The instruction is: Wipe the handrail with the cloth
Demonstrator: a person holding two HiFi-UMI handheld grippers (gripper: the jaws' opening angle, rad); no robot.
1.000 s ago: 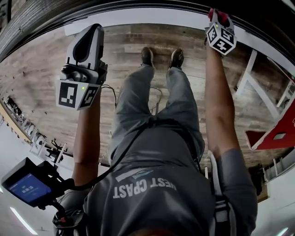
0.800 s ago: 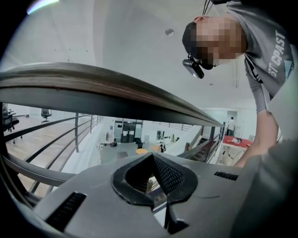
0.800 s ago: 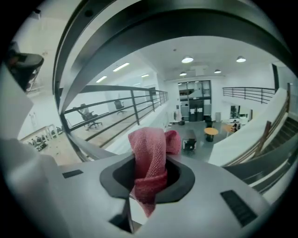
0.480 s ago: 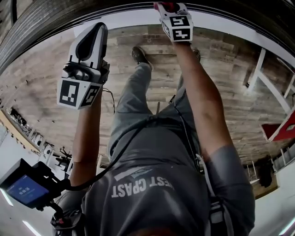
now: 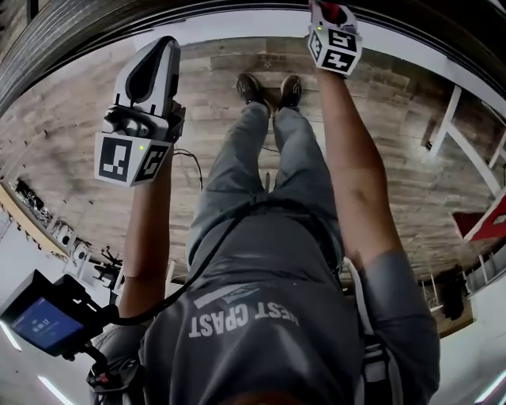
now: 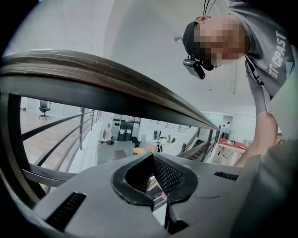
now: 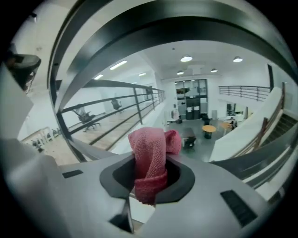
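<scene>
Handrail point(image 6: 93, 76) apparently mid-wipe, wiped stretch impossible to judge: red cloth point(image 7: 150, 160) pinched in right gripper point(image 7: 149, 183) close by rail; left gripper point(image 6: 156, 181) closed, empty, idle.

Both grippers held up at the handrail point(image 5: 95, 39)
A red cloth point(image 5: 333, 11) is seen at the right gripper point(image 5: 332, 20) by the rail; the left gripper point(image 5: 156, 54) is held above the wooden floor point(image 5: 55, 142).

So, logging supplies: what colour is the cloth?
Pinkish red cloth, clearest in the right gripper view.
</scene>
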